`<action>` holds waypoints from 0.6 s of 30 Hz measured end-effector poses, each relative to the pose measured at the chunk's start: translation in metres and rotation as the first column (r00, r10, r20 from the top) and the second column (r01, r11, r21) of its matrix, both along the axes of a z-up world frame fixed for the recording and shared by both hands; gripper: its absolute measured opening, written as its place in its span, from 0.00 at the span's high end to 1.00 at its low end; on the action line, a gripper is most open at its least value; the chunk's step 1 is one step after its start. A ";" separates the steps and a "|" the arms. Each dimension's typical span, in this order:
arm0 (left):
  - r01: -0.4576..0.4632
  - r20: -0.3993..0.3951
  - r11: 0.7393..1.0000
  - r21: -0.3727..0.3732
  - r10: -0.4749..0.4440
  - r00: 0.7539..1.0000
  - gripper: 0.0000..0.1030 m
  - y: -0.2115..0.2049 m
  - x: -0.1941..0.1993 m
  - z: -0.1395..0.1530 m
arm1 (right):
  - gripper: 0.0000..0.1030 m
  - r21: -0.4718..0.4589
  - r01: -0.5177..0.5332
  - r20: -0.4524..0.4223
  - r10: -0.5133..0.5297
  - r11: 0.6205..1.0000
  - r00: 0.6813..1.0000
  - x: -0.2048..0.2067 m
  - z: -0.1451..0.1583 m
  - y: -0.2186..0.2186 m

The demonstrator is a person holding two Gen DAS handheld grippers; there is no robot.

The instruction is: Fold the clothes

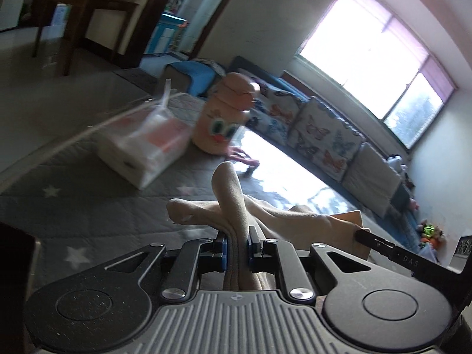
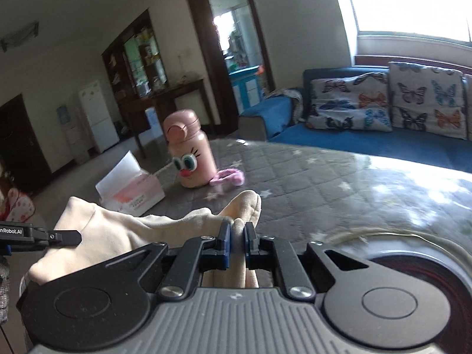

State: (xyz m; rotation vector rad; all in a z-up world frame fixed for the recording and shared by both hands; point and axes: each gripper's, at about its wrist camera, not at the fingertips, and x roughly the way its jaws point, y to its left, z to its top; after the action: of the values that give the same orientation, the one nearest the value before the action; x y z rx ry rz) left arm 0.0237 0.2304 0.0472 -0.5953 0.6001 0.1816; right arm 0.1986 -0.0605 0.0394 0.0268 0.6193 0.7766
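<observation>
Cream fleece garment, soft and limp, light, hangs just above the quilted tabletop. My left gripper and right gripper each pinch a bunched edge. Grip hems, not the middle; it will sag.

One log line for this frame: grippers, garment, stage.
left gripper: shut on cream garment | right gripper: shut on same garment | garment bunched between both above quilted table | stage: fold not finished
</observation>
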 end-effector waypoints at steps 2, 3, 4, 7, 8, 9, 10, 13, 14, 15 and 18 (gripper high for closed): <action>-0.023 -0.037 1.000 0.004 0.023 0.999 0.85 0.006 0.001 -0.007 | 0.91 -0.035 -0.004 -0.005 0.004 0.999 1.000 0.006 -0.007 0.013; -0.035 -0.057 0.999 0.014 0.036 0.998 0.83 0.009 -0.001 -0.011 | 0.89 -0.052 -0.009 -0.008 0.009 0.999 1.000 0.007 -0.009 0.016; -0.043 -0.067 0.999 0.021 0.044 0.997 0.76 0.011 -0.002 -0.013 | 0.88 -0.068 -0.014 -0.011 0.013 0.998 1.000 0.008 -0.012 0.019; -0.061 -0.075 0.997 0.042 0.064 0.995 0.62 0.015 -0.007 -0.015 | 0.87 -0.098 -0.028 -0.013 0.026 0.995 1.000 0.007 -0.016 0.025; -0.068 -0.072 0.996 0.055 0.072 0.995 0.61 0.016 -0.009 -0.013 | 0.84 -0.102 -0.033 -0.015 0.032 0.994 0.999 0.007 -0.017 0.026; -0.068 -0.066 0.996 0.064 0.073 0.995 0.61 0.016 -0.008 -0.011 | 0.80 -0.105 -0.041 -0.017 0.039 0.994 0.999 0.006 -0.017 0.026; -0.068 -0.059 0.995 0.071 0.072 0.996 0.61 0.016 -0.007 -0.009 | 0.79 -0.112 -0.052 -0.019 0.050 0.992 0.999 0.005 -0.019 0.028; -0.066 -0.038 0.993 0.095 0.070 0.997 0.61 0.015 -0.003 -0.003 | 0.78 -0.129 -0.085 -0.032 0.082 0.988 0.996 0.006 -0.024 0.036; -0.066 -0.031 0.993 0.103 0.069 0.997 0.62 0.015 -0.002 -0.001 | 0.78 -0.133 -0.096 -0.039 0.092 0.986 0.995 0.007 -0.026 0.040; -0.065 -0.025 0.992 0.111 0.068 0.997 0.63 0.014 0.000 0.001 | 0.77 -0.135 -0.107 -0.044 0.102 0.985 0.994 0.007 -0.027 0.043; -0.019 -0.033 0.995 0.100 0.022 0.999 0.63 0.010 0.018 -0.004 | 0.77 -0.138 -0.138 -0.062 0.131 0.981 0.989 0.010 -0.033 0.055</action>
State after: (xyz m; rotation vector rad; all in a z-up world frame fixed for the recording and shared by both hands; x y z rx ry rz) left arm 0.0415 0.2405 0.0429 -0.5027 0.6146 0.2404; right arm 0.2087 -0.0060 0.0068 -0.1263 0.7306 0.8630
